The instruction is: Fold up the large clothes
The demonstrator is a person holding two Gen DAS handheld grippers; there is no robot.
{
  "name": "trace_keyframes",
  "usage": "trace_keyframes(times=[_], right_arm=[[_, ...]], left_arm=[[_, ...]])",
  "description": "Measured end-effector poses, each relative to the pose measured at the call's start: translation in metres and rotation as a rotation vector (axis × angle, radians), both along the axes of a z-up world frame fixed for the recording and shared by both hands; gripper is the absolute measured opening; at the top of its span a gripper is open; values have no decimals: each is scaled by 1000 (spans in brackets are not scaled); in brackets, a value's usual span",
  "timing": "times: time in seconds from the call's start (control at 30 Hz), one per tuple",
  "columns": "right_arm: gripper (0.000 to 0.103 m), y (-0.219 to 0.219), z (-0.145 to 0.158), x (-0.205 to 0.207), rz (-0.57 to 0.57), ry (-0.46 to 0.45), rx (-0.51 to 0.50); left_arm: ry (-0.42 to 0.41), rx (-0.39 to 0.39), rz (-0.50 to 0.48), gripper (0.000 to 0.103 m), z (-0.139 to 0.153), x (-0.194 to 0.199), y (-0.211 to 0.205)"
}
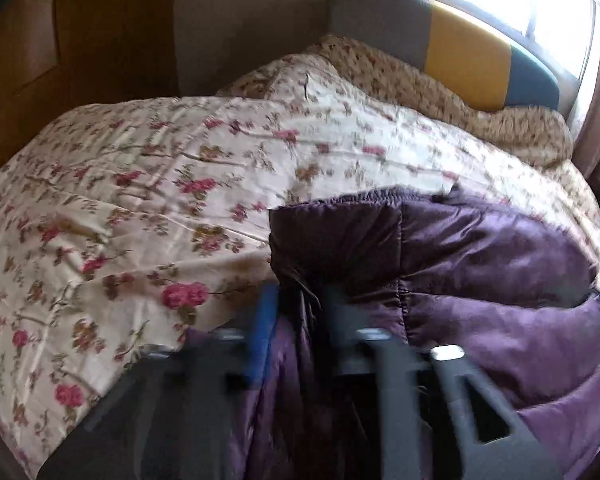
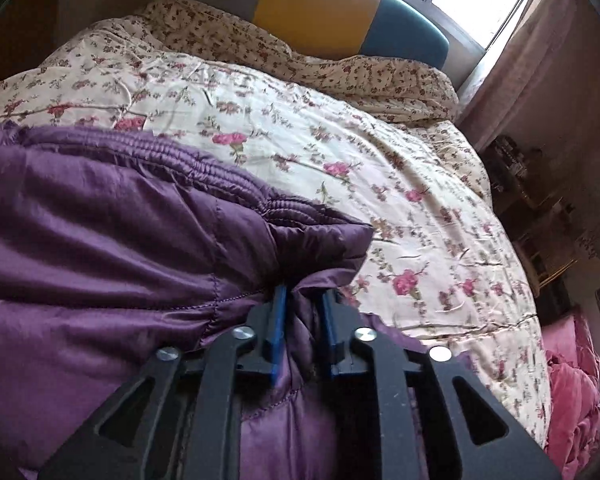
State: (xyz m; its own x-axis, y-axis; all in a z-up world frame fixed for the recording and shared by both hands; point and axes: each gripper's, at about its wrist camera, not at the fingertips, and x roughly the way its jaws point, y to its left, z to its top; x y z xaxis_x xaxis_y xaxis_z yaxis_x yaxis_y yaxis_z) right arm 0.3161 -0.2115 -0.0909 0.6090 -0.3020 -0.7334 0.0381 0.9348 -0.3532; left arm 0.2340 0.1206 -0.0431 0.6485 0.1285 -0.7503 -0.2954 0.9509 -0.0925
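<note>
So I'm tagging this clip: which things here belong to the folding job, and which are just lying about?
Job: purple padded jacket; left gripper; right gripper.
Lying about: floral bedspread; headboard; pink bundle; curtain.

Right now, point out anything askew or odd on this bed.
The purple puffer jacket lies bunched on the floral bedspread, its right edge puckered between the right gripper fingers. Beyond it, the small-print quilt is rumpled against the headboard. Nothing looks damaged or spilled.
</note>
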Motion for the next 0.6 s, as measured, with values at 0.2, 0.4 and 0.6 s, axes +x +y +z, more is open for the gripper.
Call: trace_keyframes(times=[0.2, 0.4, 0.6], right_arm=[[51, 8, 33, -23, 30, -74, 23], [60, 46, 64, -56, 113, -141, 60], [63, 91, 64, -78, 191, -150, 87]], left_arm=[[-104, -34, -4, 66, 32, -26, -12], [-158, -59, -66, 66, 49, -41, -44], [-147, -51, -119, 66, 40, -46, -68]])
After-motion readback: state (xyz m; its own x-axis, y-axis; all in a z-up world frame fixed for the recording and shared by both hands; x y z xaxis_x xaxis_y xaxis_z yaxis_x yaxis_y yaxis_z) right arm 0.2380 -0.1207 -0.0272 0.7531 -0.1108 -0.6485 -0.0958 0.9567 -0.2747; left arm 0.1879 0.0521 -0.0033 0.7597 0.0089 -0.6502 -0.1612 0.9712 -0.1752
